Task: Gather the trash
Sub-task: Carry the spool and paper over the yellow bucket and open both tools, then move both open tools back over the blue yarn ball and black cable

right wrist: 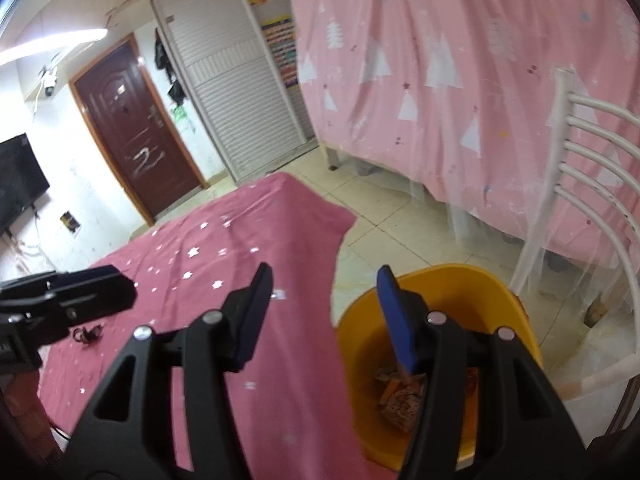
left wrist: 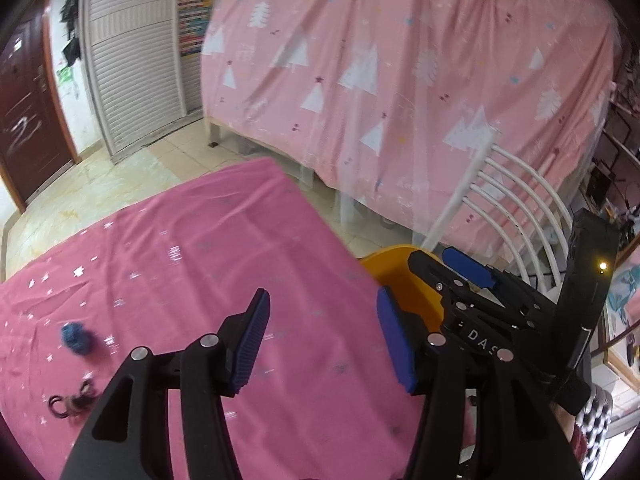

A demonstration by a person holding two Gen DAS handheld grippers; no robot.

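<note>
While the left wrist view looks down over a pink star-printed cloth (left wrist: 224,248), the left gripper (left wrist: 320,340) hangs above it with its blue pads wide apart and nothing between them; a small blue fuzzy scrap (left wrist: 75,337) and a dark tangled bit (left wrist: 74,402) lie on the cloth off to the left, well apart from those pads, and the right gripper (left wrist: 468,276) shows at the right over the rim of the yellow bin (left wrist: 400,272), its fingers spread and seemingly empty. From the right wrist view, the right gripper (right wrist: 324,320) stands just as wide open and holds nothing, one finger over the cloth (right wrist: 248,240) and the other over the yellow bin (right wrist: 492,292), where brownish trash (right wrist: 400,404) already sits at the bottom; the dark tangle (right wrist: 86,334) rests far left near the left gripper (right wrist: 68,300). My reading is that a drop-off is finished and a fresh pick is due: the next move calls for the left tongs to swing left and down, straddle one scrap, and close without bunching the cloth
</note>
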